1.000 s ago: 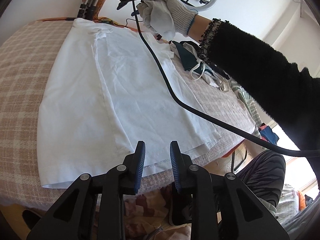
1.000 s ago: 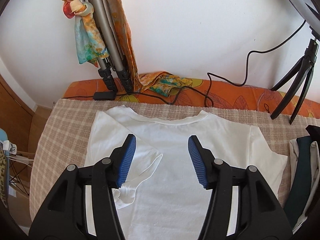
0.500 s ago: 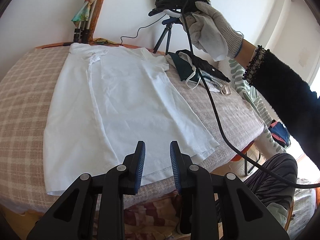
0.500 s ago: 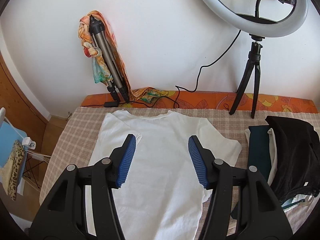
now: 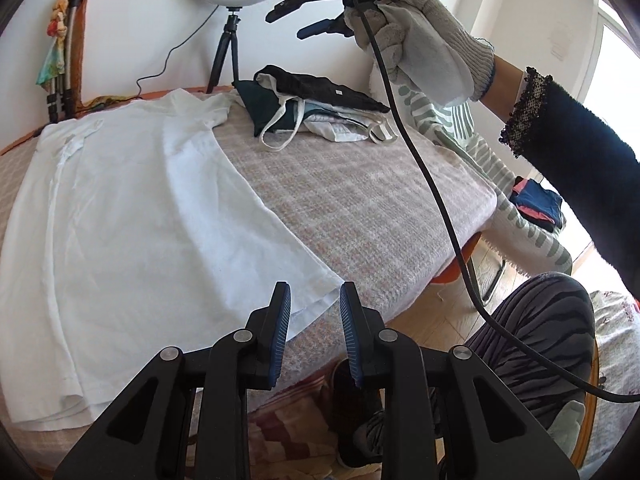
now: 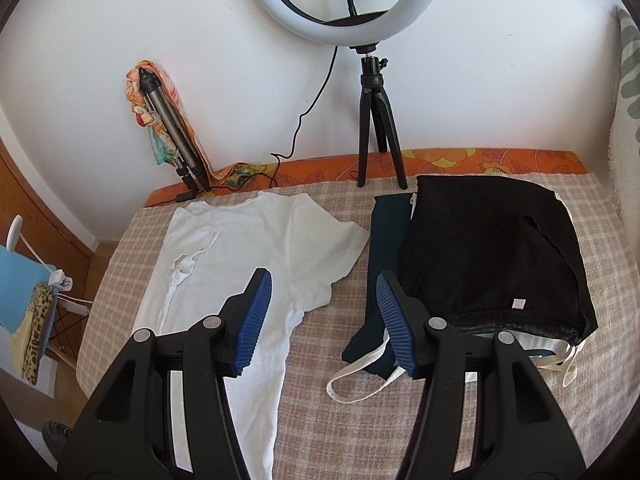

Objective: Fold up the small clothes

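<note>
White t-shirt (image 5: 132, 216) lies flat on checked bed (image 5: 360, 208), one sleeve folded in. My left gripper (image 5: 312, 320) hovers narrowly open, empty, at shirt's hem corner; right gripper (image 6: 320, 320) wide, empty, above it (high up). Risk: dangling cable (image 5: 432, 184) snags cloth, or pinch catches single layer.

Your left hand-held gripper (image 5: 312, 320) is slightly parted, empty; your gloved right hand (image 5: 420, 40) holds the right hand-held gripper (image 6: 320, 320) high, jaws wide.

The bed w/ checked beige cover (image 6: 400, 420) carries a white T-shirt (image 6: 256, 248) spread flat on left side, a pile of dark clothes (image 6: 488, 248) just beside it on right, & a ring-light tripod (image 6: 376, 120) at the wall edge.
</note>
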